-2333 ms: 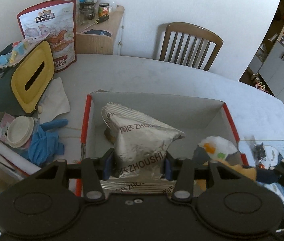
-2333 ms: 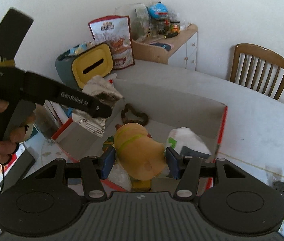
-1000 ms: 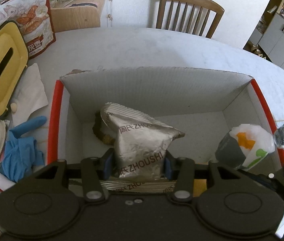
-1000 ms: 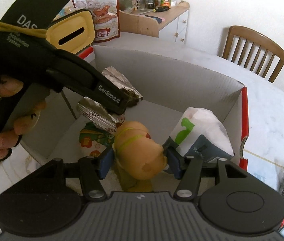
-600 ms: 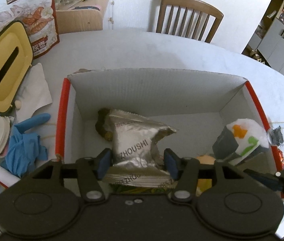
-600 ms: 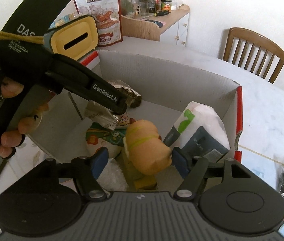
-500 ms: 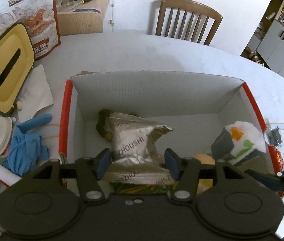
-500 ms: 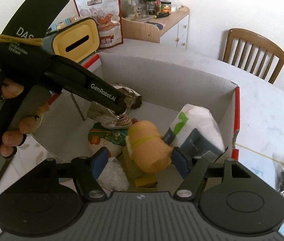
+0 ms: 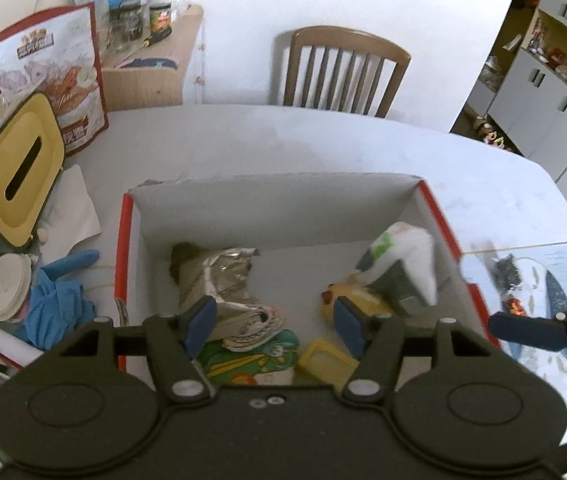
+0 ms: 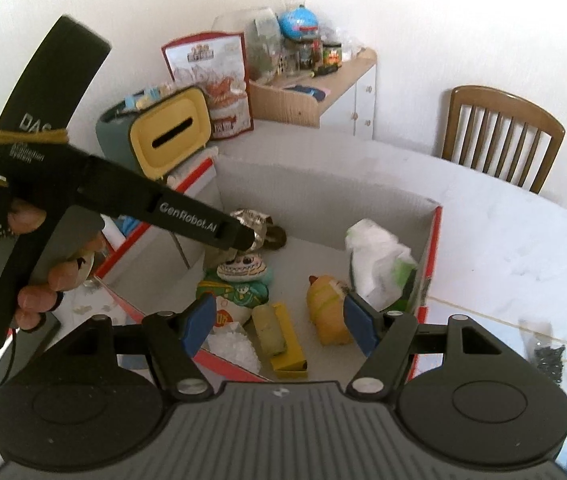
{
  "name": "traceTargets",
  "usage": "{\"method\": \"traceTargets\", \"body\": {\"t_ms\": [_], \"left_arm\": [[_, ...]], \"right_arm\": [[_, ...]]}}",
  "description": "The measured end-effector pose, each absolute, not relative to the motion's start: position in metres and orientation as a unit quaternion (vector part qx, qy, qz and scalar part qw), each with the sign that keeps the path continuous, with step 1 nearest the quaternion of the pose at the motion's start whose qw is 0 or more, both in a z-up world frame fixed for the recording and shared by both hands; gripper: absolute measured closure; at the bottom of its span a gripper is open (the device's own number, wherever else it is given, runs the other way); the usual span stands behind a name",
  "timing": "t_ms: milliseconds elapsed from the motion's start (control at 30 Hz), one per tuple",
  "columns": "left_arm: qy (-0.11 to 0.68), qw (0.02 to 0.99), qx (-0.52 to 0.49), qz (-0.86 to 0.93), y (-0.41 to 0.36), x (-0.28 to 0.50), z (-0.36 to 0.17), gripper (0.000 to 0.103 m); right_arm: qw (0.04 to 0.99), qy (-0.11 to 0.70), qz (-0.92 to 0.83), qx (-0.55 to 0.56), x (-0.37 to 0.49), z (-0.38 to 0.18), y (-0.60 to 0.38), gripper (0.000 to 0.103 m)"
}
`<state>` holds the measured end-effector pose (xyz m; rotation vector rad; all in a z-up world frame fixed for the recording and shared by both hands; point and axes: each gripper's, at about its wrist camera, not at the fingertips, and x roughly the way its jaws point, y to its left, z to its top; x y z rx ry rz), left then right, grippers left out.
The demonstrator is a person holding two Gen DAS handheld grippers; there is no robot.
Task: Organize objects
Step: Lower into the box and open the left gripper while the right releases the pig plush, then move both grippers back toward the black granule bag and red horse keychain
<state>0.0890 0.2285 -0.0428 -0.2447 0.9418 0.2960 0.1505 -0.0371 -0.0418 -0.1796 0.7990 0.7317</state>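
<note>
A cardboard box with a red rim sits on the white table. Inside it lie a crumpled silver snack bag, an orange plush toy, a white plastic bag, a green packet and a yellow carton. My left gripper hangs open above the box, just over the silver bag. My right gripper is open too, above the box's near side, with nothing held; one of its fingers shows at the right.
Left of the box stand a tissue holder with a yellow lid, a red snack pouch, blue gloves and white lids. A wooden chair is behind the table. A small dark bag lies right of the box.
Both grippers have opened: the left let go of the silver bag, the right of the orange toy. Both things now lie in the box, and both grippers have drawn back upward.
</note>
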Motion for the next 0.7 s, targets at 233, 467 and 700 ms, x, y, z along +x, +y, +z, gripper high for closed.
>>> {"method": "traceTargets", "body": {"t_ms": [233,467,700], "left_arm": [[0.431,0.886,-0.098,0.138,0.204,0.082,-0.024,0.037],[0.412,0.899,-0.08,0.122,0.173,0.081,-0.009,0.033],[0.405,0.907,-0.067,0.099,0.138,0.085,-0.004,0.028]], "right_arm": [[0.863,0.358,0.349,-0.067,0.147,-0.021,-0.066,0.033],[0.876,0.338,0.339,-0.059,0.145,-0.005,-0.107,0.033],[0.89,0.326,0.316,-0.05,0.143,0.003,-0.162,0.029]]}}
